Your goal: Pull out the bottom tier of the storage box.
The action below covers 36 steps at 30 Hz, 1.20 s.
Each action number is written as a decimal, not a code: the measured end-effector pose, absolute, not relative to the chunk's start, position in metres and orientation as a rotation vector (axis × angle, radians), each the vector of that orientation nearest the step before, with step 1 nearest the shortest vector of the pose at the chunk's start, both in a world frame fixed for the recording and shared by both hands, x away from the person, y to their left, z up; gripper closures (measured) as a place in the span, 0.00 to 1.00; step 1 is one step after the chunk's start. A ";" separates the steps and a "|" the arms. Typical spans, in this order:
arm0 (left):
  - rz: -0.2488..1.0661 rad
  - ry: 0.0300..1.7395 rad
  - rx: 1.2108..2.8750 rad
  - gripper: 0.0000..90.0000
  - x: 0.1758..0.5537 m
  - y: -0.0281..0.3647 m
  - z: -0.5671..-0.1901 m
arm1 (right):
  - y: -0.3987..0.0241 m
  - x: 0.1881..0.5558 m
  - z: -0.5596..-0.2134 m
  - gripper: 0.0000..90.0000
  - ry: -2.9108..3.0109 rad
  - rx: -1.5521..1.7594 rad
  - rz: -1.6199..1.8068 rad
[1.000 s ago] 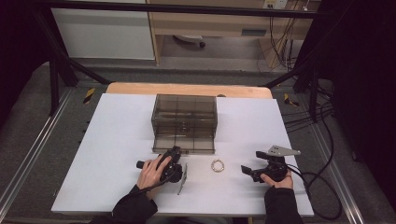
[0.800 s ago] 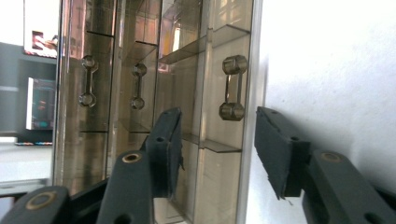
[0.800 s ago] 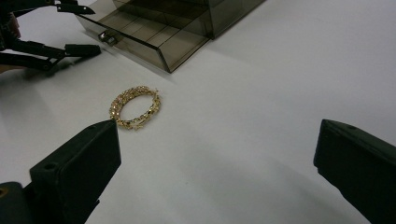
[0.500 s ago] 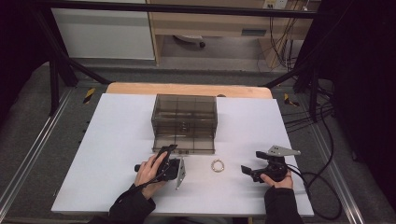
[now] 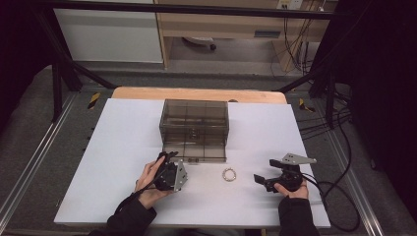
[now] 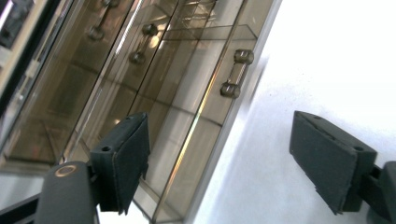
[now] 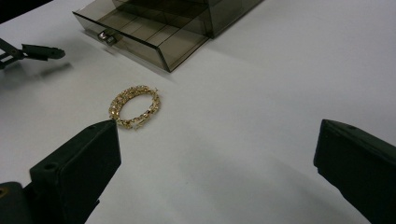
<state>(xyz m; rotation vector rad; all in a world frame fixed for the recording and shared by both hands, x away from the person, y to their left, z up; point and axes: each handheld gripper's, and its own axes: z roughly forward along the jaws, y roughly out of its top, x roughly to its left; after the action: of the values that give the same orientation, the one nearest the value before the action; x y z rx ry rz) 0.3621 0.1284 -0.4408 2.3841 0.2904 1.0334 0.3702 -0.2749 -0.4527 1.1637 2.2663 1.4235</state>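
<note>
Our left gripper (image 5: 164, 162), jaws just opening and empty, faces the drawer handle (image 6: 237, 73); our right gripper (image 5: 259, 179) gapes empty near the bracelet (image 5: 229, 174).

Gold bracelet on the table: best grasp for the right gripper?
Probably pinch one side of the gold bracelet across its chain, coming from above. It lies flat as an open ring, so only the thin band offers hold. The right gripper is open, nearby.

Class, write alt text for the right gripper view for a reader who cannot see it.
A gold chain bracelet lies on a white table, just beyond the open right claw, whose jaws stand wide apart. Behind it a smoky clear drawer box has its bottom drawer pulled out.
</note>
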 end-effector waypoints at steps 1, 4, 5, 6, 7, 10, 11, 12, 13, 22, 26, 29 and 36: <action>1.015 0.313 2.379 0.20 0.362 0.131 -0.440 | -0.275 0.370 -0.453 0.01 2.267 1.163 1.424; 0.961 0.371 2.364 0.18 0.363 0.139 -0.438 | -0.275 0.370 -0.453 0.01 2.267 1.164 1.421; 0.948 0.392 2.364 0.18 0.363 0.142 -0.437 | -0.275 0.370 -0.453 0.01 2.268 1.164 1.421; 0.940 0.415 2.362 0.17 0.363 0.145 -0.437 | -0.275 0.370 -0.453 0.01 2.268 1.164 1.421; 0.939 0.427 2.361 0.16 0.363 0.147 -0.437 | -0.275 0.370 -0.453 0.01 2.268 1.164 1.420; 0.896 0.477 2.347 0.15 0.363 0.154 -0.436 | -0.274 0.370 -0.453 0.01 2.270 1.167 1.417; 0.883 0.490 2.346 0.14 0.362 0.156 -0.436 | -0.274 0.370 -0.453 0.01 2.269 1.166 1.417; 0.864 0.506 2.344 0.14 0.362 0.159 -0.436 | -0.274 0.370 -0.453 0.01 2.269 1.167 1.416; 0.855 0.517 2.342 0.13 0.362 0.162 -0.436 | -0.274 0.370 -0.453 0.01 2.270 1.167 1.415; 0.753 0.649 2.287 0.09 0.361 0.192 -0.434 | -0.273 0.370 -0.454 0.01 2.277 1.172 1.403; 0.709 0.698 2.250 0.09 0.360 0.203 -0.434 | -0.273 0.370 -0.454 0.01 2.284 1.170 1.393; 0.675 0.732 2.224 0.08 0.360 0.211 -0.434 | -0.272 0.370 -0.454 0.01 2.288 1.169 1.388; 0.591 0.806 2.169 0.08 0.359 0.229 -0.436 | -0.271 0.371 -0.455 0.01 2.293 1.171 1.385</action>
<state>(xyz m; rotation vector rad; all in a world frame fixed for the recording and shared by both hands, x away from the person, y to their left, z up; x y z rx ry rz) 0.3586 0.2295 -0.4358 2.1687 0.8059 0.5907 0.3706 -0.2714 -0.4547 1.1710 2.2926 1.3854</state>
